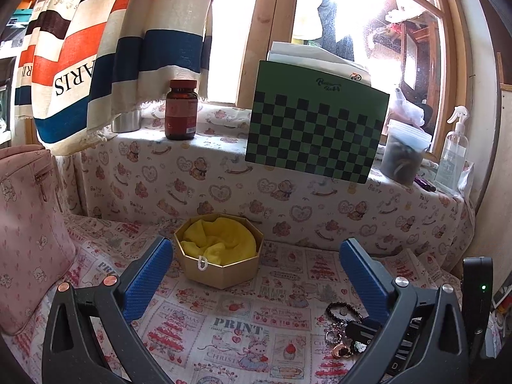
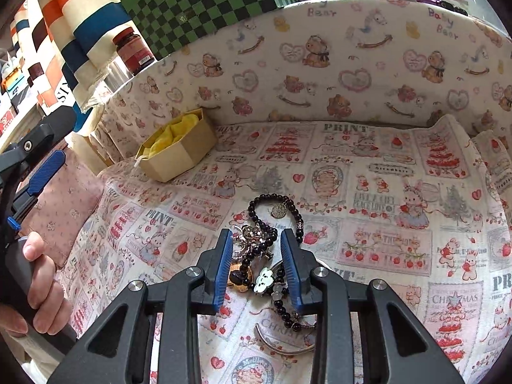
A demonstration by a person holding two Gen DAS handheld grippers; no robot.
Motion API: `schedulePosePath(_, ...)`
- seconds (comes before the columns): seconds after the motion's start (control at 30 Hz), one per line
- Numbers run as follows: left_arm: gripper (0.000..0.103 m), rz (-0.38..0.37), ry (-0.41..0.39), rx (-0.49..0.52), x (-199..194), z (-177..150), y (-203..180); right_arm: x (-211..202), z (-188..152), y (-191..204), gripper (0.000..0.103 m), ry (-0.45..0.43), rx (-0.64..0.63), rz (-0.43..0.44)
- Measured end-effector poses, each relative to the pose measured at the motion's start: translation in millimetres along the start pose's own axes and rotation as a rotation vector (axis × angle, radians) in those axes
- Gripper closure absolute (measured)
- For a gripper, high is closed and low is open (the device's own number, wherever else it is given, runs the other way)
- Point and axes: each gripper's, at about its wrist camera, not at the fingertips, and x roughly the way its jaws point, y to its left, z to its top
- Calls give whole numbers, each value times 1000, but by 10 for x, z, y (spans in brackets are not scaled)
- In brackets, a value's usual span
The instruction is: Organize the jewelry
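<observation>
Fingers (image 2: 224,256) of right gripper (image 2: 257,264) straddle jewelry pile (image 2: 262,256), not clenched; left gripper (image 1: 252,275) released. Risk: tangled beads drag neighbours, spilling before box (image 2: 174,152).

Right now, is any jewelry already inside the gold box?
No. In the left wrist view the gold box holds only yellow cloth; the jewelry pile lies on the tablecloth.
</observation>
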Motion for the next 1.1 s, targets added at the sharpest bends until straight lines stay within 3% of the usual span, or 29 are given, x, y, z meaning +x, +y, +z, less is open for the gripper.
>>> schedulePosePath(0.13, 0, 0, -3, 14, -7, -13, -36, 44, -16, 16, 96, 6, -28, -23)
schedulePosePath(0.23, 0, -1, -7, 24, -13, -18, -58, -52, -18, 25, 96, -45, -45, -37)
schedulePosePath(0.5, 0, 18, 2, 23, 17, -25, -44, -946, 54, 41, 96, -401, -58, 87)
schedulePosePath(0.6, 0, 20, 10, 25, 46, -35, -42, -1201, 59, -30, 96, -477, -47, 128)
schedulePosePath(0.8, 0, 19, 0, 83, 56, -97, -157, -1454, 103, -126, 96, -550, -20, 46)
schedulePosePath(0.97, 0, -5, 39, 151, 132, -195, -310, -1587, 97, -211, 96, -576, -3, -2)
schedulePosePath(1.1, 15, -44, 101, 182, 229, -272, -399, -1641, 80, -221, 96, -599, -6, -78)
